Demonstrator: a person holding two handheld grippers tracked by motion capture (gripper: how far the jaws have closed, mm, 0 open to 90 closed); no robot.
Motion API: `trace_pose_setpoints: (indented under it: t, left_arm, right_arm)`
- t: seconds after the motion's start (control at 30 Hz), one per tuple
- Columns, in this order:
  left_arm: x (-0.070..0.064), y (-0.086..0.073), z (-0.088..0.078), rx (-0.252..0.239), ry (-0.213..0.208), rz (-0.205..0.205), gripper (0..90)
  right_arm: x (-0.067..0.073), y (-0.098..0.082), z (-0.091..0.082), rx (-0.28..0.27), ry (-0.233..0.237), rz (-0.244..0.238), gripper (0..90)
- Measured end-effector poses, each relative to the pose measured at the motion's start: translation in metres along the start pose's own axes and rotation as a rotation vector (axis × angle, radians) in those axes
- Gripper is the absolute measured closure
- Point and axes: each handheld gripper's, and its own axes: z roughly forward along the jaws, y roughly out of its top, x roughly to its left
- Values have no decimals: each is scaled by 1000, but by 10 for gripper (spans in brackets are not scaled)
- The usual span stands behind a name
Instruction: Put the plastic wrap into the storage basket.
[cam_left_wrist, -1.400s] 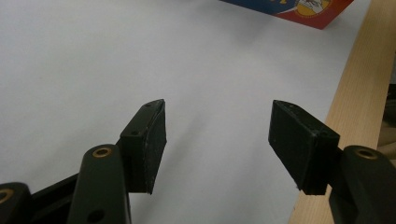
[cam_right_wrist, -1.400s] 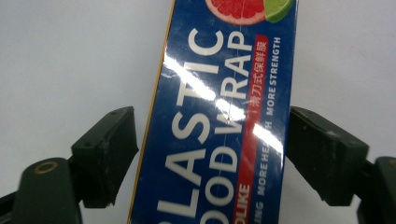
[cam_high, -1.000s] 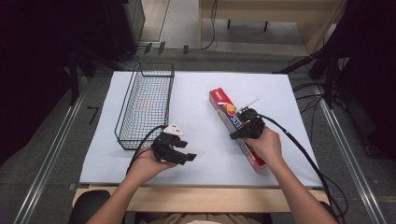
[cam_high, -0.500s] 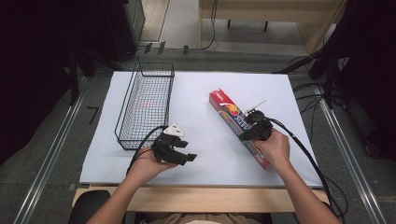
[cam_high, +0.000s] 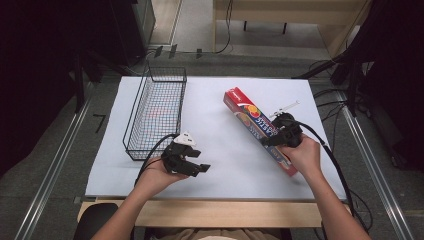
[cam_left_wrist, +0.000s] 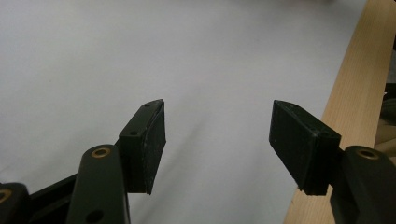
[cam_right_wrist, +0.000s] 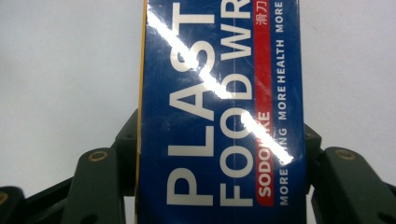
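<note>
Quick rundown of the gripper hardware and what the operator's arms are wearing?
Both handheld grippers are black. The left gripper carries a grey three-cornered plate on top; the right gripper shows none that I can see. A black cable trails from each. The fingers are flat ribbed black pads on arms with brass-coloured pivot bushings. The forearms are bare, no sleeves visible.

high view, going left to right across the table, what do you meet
wire basket → left claw, open over the white table cover → food wrap box → right claw, shut on the box
</note>
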Motion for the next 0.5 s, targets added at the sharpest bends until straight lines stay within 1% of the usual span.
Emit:
trace_pose_setpoints:
  t: [0.03, 0.07, 0.1, 0.13, 0.17, 0.2, 0.23, 0.27, 0.3, 0.33, 0.37, 0.43, 0.47, 0.5]
  left_arm:
    - [0, 0, -1, -2, 2, 7, 364]
    - [-1, 1, -2, -7, 0, 9, 364]
    - [-1, 2, -4, -9, -3, 22, 358]
    - [-1, 2, -4, -9, -3, 22, 357]
    - [-1, 2, -4, -7, -1, 25, 357]
    - [0, 2, -4, -5, -1, 31, 354]
    - [0, 2, -3, -9, 4, 38, 354]
    - [0, 2, -3, -9, 4, 38, 354]
    - [1, 3, -3, -7, 2, 37, 354]
    - [1, 3, -3, -2, 5, 37, 354]
    - [2, 4, -4, 9, 12, 46, 355]
    - [2, 5, -4, 4, 9, 53, 354]
    - [2, 6, -5, 3, 9, 65, 355]
    - [2, 6, -5, 3, 9, 65, 357]
  right_arm:
    - [1, -3, -3, 2, -2, -26, 419]
    - [1, -3, -3, 2, -2, -26, 419]
    - [3, -5, -5, 6, 19, -41, 419]
    - [3, -5, -5, 6, 19, -41, 419]
    - [3, -7, -6, 7, 29, -55, 419]
    - [6, -8, -8, 15, 46, -77, 419]
    - [7, -9, -9, 22, 51, -96, 420]
    - [7, -9, -9, 22, 51, -96, 420]
    - [11, -12, -10, 43, 63, -117, 422]
    - [11, -12, -10, 43, 63, -117, 422]
    - [13, -14, -10, 50, 65, -127, 422]
    - [18, -17, -12, 53, 71, -157, 422]
    - [21, -21, -14, 55, 89, -173, 422]
    - [21, -21, -14, 55, 89, -173, 422]
